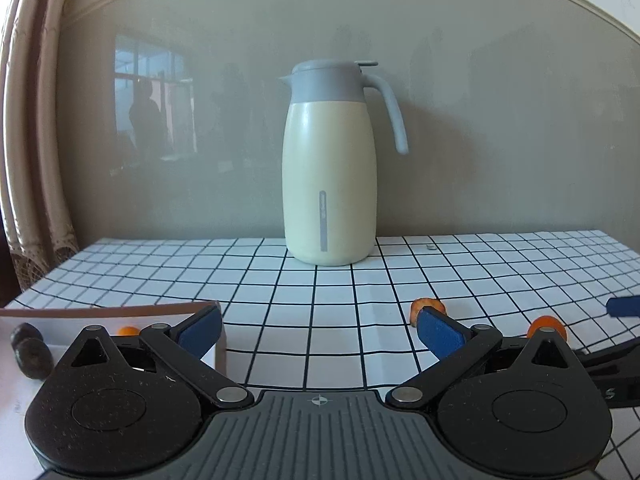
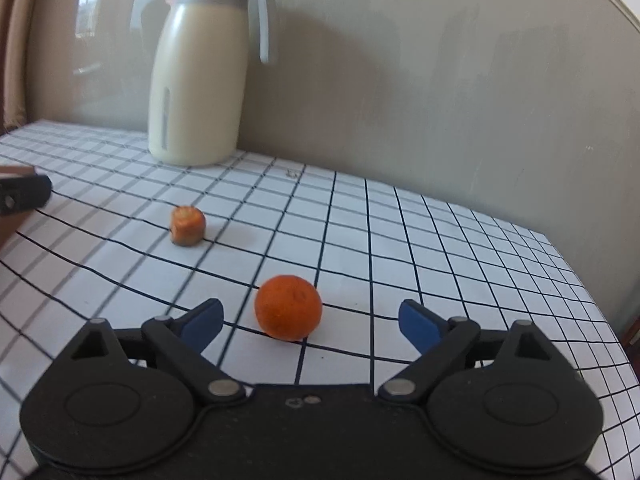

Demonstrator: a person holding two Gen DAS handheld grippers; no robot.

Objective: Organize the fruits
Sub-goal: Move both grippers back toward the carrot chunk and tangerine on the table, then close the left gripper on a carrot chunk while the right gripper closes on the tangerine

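Up front in the left wrist view, the left gripper (image 1: 320,330) is seen with its blue fingers (image 1: 200,332) spread wide and nothing caught between them, just checked tablecloth (image 1: 320,288). Straight ahead at the far edge, a cream jug (image 1: 330,184) with a grey lid and handle is parked against the wall. Off to the near left, a brown-rimmed tray (image 1: 120,311) is spotted, with two dark fruits (image 1: 30,350) lying in it and a bit of something orange (image 1: 129,331) peeking out behind the gripper's linkage. Just past the right finger, a stubby orange fruit piece (image 1: 428,305) is half hidden, and a round orange (image 1: 546,324) is tucked behind the linkage further right. A blue fingertip of the right gripper (image 1: 624,306) is visible at the far right edge.

Over in the right wrist view, the right gripper (image 2: 310,320) is held with its fingers (image 2: 202,322) wide apart too. That round orange (image 2: 289,307) is sat on the cloth between and just ahead of them, a little left of centre, touched by neither pad. The stubby piece (image 2: 187,226) is found further off to the left, well apart from the orange. The jug (image 2: 200,76) is seen at the far left, a bit blurred.
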